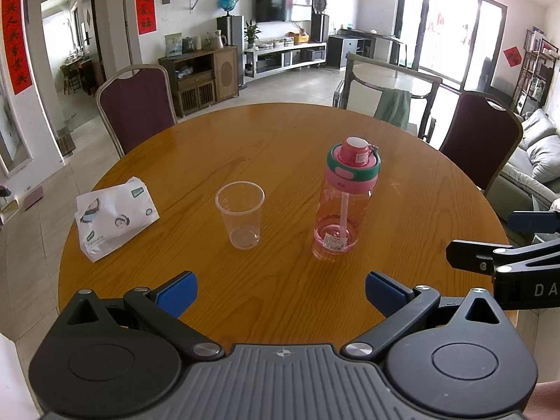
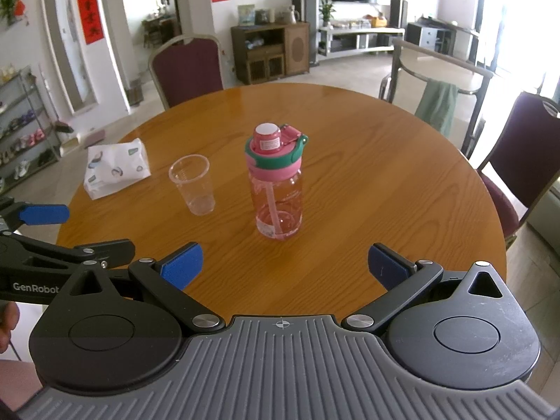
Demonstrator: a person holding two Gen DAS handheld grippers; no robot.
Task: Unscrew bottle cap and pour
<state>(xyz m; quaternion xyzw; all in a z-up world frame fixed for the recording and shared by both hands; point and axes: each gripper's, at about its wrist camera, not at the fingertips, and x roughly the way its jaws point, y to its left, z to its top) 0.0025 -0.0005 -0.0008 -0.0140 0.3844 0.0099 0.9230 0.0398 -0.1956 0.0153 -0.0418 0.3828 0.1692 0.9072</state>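
Observation:
A pink see-through bottle [image 1: 337,210] with a pink and green cap [image 1: 353,161] and an inner straw stands upright on the round wooden table [image 1: 280,297]. A clear empty plastic cup [image 1: 240,214] stands to its left. My left gripper [image 1: 280,292] is open and empty near the table's front edge, short of both. My right gripper [image 2: 285,266] is open and empty, facing the bottle [image 2: 278,192], with the cup [image 2: 193,183] to the left. The cap [image 2: 273,148] sits closed on the bottle. The right gripper's fingers [image 1: 535,222] show at the left wrist view's right edge.
A white printed tissue pack [image 1: 113,215] lies on the table's left side; it also shows in the right wrist view [image 2: 115,168]. Maroon chairs [image 1: 138,108] stand around the table, one at right [image 1: 479,136]. A green cloth [image 1: 393,106] hangs on a railing behind.

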